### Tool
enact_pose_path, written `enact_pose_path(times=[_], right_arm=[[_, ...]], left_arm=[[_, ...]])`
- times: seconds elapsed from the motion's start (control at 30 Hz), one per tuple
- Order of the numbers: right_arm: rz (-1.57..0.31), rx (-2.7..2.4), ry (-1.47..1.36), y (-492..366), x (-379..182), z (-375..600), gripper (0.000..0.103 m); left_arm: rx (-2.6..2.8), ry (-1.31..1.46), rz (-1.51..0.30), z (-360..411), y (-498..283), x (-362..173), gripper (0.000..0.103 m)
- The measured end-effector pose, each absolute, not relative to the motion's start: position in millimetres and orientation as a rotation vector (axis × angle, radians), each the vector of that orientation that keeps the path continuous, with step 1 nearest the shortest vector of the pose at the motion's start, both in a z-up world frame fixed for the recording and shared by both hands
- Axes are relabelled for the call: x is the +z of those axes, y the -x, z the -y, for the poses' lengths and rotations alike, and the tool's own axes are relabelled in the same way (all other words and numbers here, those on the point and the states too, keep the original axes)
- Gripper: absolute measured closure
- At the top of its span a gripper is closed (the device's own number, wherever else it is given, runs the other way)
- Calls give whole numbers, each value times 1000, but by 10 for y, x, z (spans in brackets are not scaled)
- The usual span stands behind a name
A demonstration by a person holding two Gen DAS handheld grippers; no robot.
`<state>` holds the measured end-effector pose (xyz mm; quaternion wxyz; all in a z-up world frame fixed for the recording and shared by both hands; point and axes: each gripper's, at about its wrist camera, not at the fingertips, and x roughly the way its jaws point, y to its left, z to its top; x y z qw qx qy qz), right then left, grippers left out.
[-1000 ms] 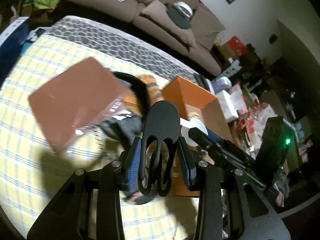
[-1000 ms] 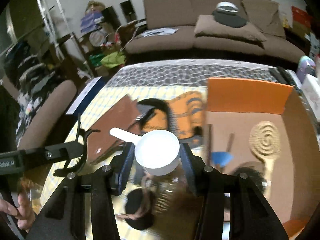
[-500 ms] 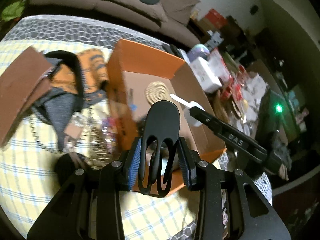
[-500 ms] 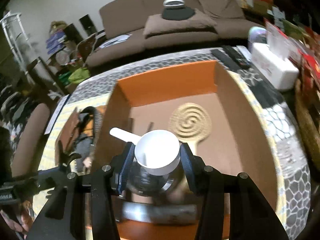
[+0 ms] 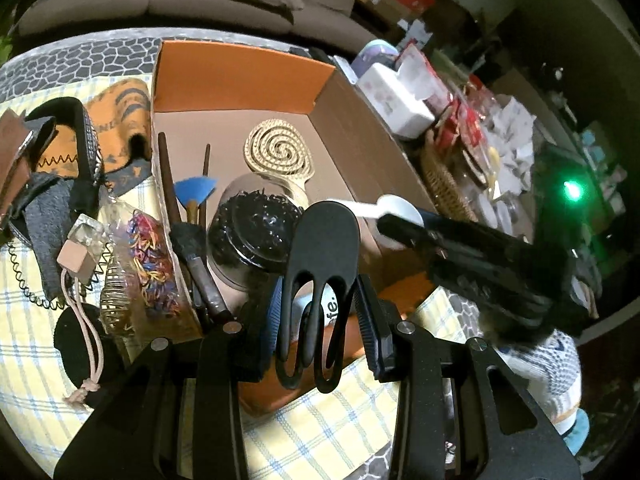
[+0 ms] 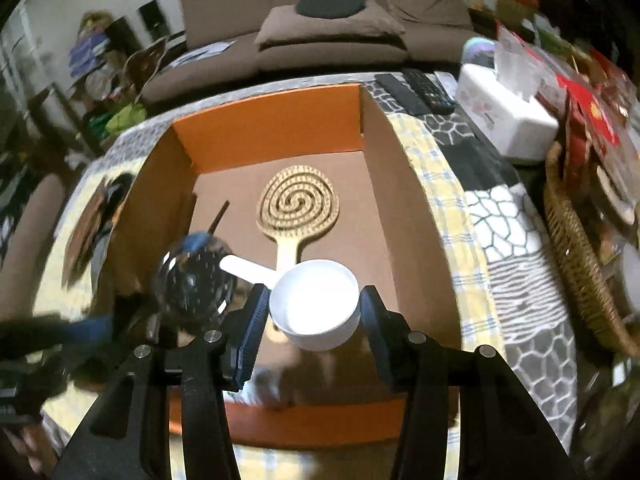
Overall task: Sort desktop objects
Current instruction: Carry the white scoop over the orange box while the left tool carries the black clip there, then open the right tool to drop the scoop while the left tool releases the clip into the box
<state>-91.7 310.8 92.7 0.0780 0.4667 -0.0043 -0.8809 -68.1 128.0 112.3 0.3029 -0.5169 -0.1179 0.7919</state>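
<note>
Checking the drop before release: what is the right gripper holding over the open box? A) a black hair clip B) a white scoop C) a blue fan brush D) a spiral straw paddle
B: the right gripper is clamped on the white scoop above the box.

Only "fe." legible – on white item (image 5: 334,308) in box (image 5: 240,76).
</note>
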Motion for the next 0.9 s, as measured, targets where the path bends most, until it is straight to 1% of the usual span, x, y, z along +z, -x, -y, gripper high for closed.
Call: enact_pose_path(times=[0.27, 0.37, 0.4, 0.43, 0.47, 0.5, 0.63, 0.77, 0.9], right_arm=[[-183, -2467, -1410, 774, 752, -2864, 55], [-190, -2442, -1428, 780, 705, -2828, 54], [-180, -2438, -1428, 783, 704, -2836, 54], [-167, -2433, -1429, 786, 704, -2850, 51], [-147, -2428, -1431, 786, 703, -2870, 46], [-127, -2432, -1432, 784, 704, -2895, 44], [-12, -2452, -1445, 815, 737, -3043, 43], [106, -2525, -1431, 851, 806, -3214, 43], [226, -2564, -1374, 880, 910, -3335, 42]], left_arm=[[2097, 1400, 297, -1307, 714, 1044, 69], [2099, 1405, 271, -1358, 705, 1016, 69], [2102, 1404, 256, -1378, 701, 1016, 69], [2101, 1403, 243, -1395, 699, 1016, 70], [2097, 1401, 234, -1412, 693, 1015, 71], [2095, 1398, 228, -1427, 691, 1012, 71], [2105, 1394, 186, -1469, 669, 1016, 71], [2092, 1386, 196, -1452, 668, 1030, 71], [2064, 1344, 199, -1475, 642, 1093, 64]])
